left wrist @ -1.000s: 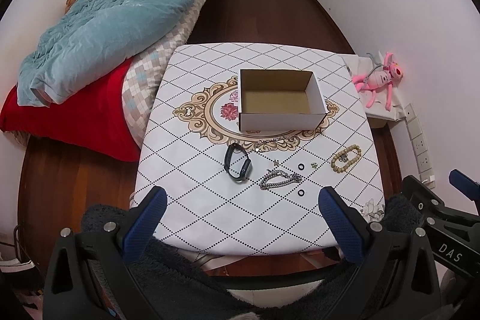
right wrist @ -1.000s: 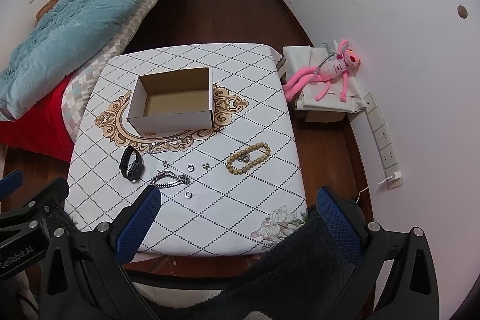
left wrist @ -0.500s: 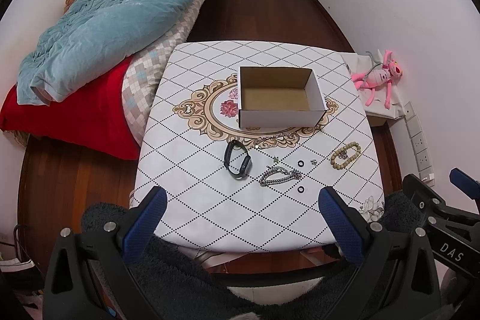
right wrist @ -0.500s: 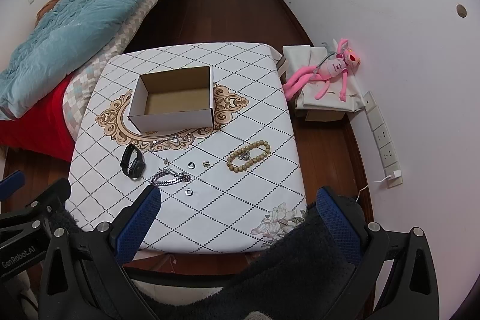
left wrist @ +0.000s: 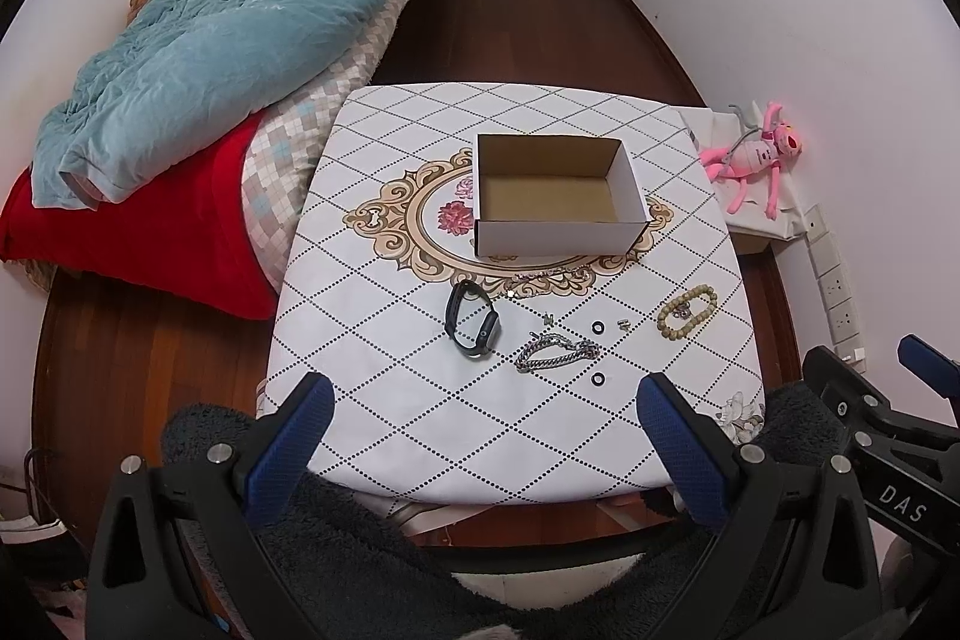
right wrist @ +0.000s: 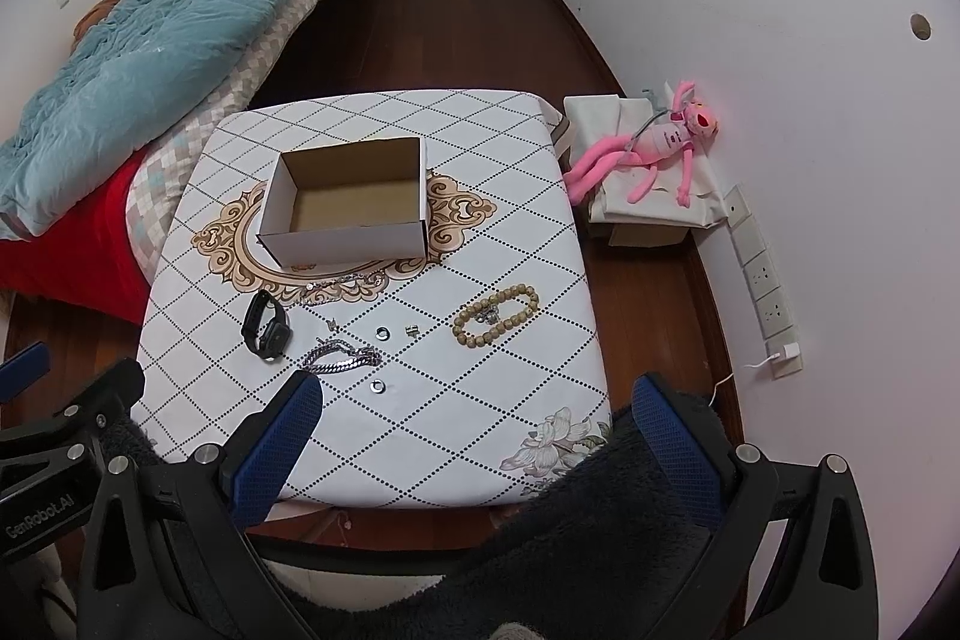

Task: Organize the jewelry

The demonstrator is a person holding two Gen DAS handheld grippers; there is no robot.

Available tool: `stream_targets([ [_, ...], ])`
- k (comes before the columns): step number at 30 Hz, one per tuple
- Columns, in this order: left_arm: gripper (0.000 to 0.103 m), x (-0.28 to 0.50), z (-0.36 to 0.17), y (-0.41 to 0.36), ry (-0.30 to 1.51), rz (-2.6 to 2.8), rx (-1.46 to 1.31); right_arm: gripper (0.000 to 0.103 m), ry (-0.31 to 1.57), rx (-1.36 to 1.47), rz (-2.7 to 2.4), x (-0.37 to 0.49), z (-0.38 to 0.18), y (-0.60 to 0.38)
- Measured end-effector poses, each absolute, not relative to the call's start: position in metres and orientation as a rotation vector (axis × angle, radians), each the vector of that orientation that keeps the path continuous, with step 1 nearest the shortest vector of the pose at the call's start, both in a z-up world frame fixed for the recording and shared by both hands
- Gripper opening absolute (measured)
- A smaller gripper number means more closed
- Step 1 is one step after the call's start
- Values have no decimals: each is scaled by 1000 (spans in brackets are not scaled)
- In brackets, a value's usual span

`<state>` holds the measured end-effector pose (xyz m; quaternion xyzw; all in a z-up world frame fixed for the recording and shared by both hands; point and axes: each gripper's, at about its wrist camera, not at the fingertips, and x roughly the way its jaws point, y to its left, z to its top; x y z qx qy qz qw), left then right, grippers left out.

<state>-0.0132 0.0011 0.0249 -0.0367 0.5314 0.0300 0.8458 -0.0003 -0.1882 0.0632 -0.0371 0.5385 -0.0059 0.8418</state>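
An open white cardboard box (left wrist: 558, 196) (right wrist: 348, 205) stands empty on the table (left wrist: 420, 400) (right wrist: 480, 412). In front of it lie a black watch (left wrist: 472, 317) (right wrist: 266, 323), a silver chain bracelet (left wrist: 555, 352) (right wrist: 342, 358), a thin chain (left wrist: 552, 276) (right wrist: 336, 283), a wooden bead bracelet (left wrist: 687, 310) (right wrist: 495, 315), two small rings (left wrist: 597, 327) (right wrist: 383, 334) and small earrings (left wrist: 624, 324) (right wrist: 411, 330). My left gripper (left wrist: 486, 412) and right gripper (right wrist: 474, 409) are open and empty, held high above the table's near edge.
A bed with a blue quilt (left wrist: 198, 40) and red blanket (left wrist: 138, 232) borders the table's left. A pink plush toy (right wrist: 654, 148) lies on a low box at the right wall, near wall sockets (right wrist: 765, 280). Dark wood floor surrounds the table.
Both grippers have risen and drawn back slightly, so the table looks a little smaller and farther. Nothing on the table has moved.
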Motion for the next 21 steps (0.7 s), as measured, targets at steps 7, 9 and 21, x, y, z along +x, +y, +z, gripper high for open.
stream_targets([
  [7, 103, -14, 25, 0, 1120, 63, -78, 103, 1136, -81, -14, 0, 63, -188],
  [9, 103, -15, 27, 0, 1118, 62, -79, 103, 1134, -82, -14, -1, 64, -188],
  [21, 103, -15, 27, 0, 1118, 58, -78, 103, 1130, -79, -15, 0, 66, -189],
])
